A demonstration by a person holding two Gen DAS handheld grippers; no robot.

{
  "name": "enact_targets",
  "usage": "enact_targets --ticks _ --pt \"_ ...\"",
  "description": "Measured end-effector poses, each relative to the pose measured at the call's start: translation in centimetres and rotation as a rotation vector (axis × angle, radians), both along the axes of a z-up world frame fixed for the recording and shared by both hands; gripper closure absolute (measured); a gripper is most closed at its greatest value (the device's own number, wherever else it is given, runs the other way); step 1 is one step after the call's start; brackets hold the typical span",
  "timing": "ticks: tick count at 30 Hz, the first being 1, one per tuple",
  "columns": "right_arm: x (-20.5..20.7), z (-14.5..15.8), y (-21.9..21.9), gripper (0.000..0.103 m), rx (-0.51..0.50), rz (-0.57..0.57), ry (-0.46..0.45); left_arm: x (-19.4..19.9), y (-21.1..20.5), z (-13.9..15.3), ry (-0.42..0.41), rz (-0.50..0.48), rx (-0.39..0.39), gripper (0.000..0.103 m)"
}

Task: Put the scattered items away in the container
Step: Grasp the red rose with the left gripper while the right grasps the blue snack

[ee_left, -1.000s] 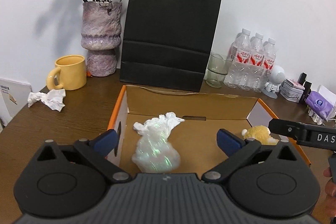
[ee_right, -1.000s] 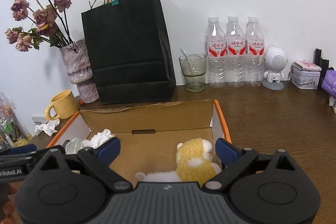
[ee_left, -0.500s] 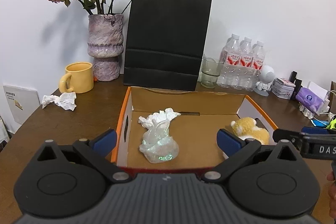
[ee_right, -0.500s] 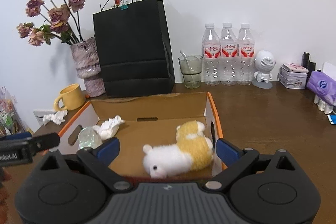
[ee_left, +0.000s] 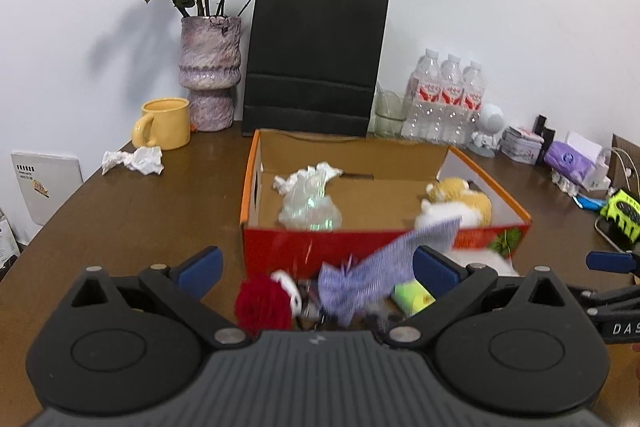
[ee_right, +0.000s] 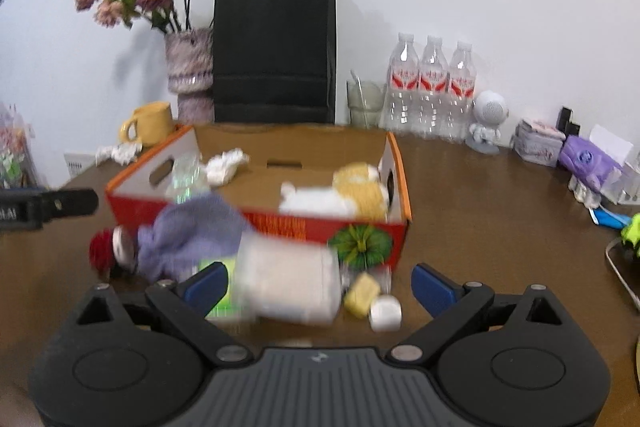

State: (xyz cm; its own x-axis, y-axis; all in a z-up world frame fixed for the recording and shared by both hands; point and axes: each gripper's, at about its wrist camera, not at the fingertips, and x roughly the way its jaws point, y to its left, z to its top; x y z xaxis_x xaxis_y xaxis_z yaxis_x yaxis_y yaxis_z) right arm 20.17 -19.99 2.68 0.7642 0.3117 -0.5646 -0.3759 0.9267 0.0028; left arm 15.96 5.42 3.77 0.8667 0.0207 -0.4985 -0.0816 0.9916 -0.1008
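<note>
Hovering over a brown worktop [ee_left: 140, 211], both tools, left tool [ee_left: 316, 265] and right tool [ee_right: 320, 281], are spread wide and hold nothing. The cardboard box [ee_left: 486, 169] holds a plush toy [ee_left: 460, 201] and a shiny bag [ee_left: 310, 205]. A purple cloth [ee_left: 380, 267] and red pom-pom [ee_left: 262, 305] lie just before it.

A brown wooden surface [ee_left: 132, 215] with a soft sheen carries an open corrugated cardboard box [ee_left: 384, 241], its red printed front glossy. Inside the box lie a crinkled iridescent plastic bag [ee_left: 310, 205] and a fuzzy yellow-and-white plush toy [ee_left: 460, 201]. Before the box's front sits a woven lilac cloth bow [ee_left: 372, 275]. Behind the box stands a matt black paper bag [ee_left: 316, 55].
</note>
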Motion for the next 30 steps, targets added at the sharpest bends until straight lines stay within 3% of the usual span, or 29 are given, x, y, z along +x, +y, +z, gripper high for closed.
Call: enact_targets --ticks 12,20,21,23,25,28,30 --pt "-4.6 -5.4 -2.3 0.005 0.031 0.010 0.140 -4.8 2.4 -3.2 0.063 0.025 -0.014 0.000" --pt "-5.7 -7.0 -1.8 0.007 -0.029 -0.010 0.114 -4.7 2.8 -5.0 0.103 0.020 -0.020 0.000" --pt "-5.8 -7.0 -1.8 0.010 -0.027 -0.004 0.106 -4.5 2.8 -5.1 0.103 0.022 -0.022 0.000" --pt "-5.9 -6.7 -1.7 0.038 -0.020 0.005 0.086 -3.8 3.0 -5.3 0.103 0.031 -0.026 0.000" --pt "-5.6 -6.5 -1.7 0.050 -0.016 0.001 0.082 -2.9 3.2 -5.5 0.106 0.044 -0.026 0.000" --pt "-4.9 -6.4 -1.8 0.077 -0.009 -0.011 0.073 -1.7 3.5 -5.7 0.107 0.052 -0.029 0.000" --pt "-4.0 -6.4 -1.8 0.080 0.005 -0.019 0.079 -0.8 3.8 -5.8 0.097 0.058 -0.029 0.000"
